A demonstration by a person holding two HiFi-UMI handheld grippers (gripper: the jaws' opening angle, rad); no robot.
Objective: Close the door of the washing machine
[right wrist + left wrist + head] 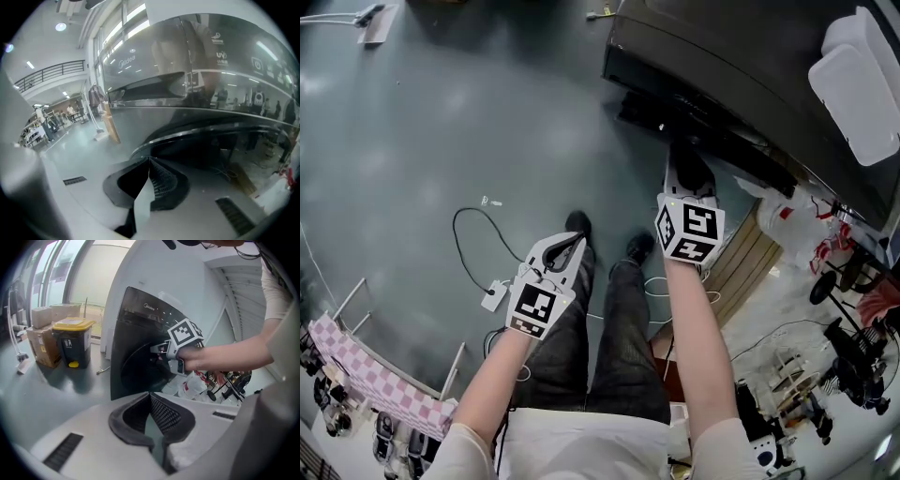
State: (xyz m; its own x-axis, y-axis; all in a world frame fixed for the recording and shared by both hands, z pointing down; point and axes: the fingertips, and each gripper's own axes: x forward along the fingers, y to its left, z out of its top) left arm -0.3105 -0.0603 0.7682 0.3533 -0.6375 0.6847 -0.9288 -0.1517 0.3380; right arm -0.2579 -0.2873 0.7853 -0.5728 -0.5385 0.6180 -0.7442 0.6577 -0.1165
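Grey floor underfoot, the washing machine door lies just ahead of the right gripper, whose jaws are pressed together, while the left gripper waits farther back, likewise closed.

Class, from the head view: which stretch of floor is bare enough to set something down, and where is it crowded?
Bare: the grey floor left of the washing machine, above the white adapter and its cable. Crowded: right of the machine, with plastic bags and black wheeled equipment; lower left, a pink checkered cloth.
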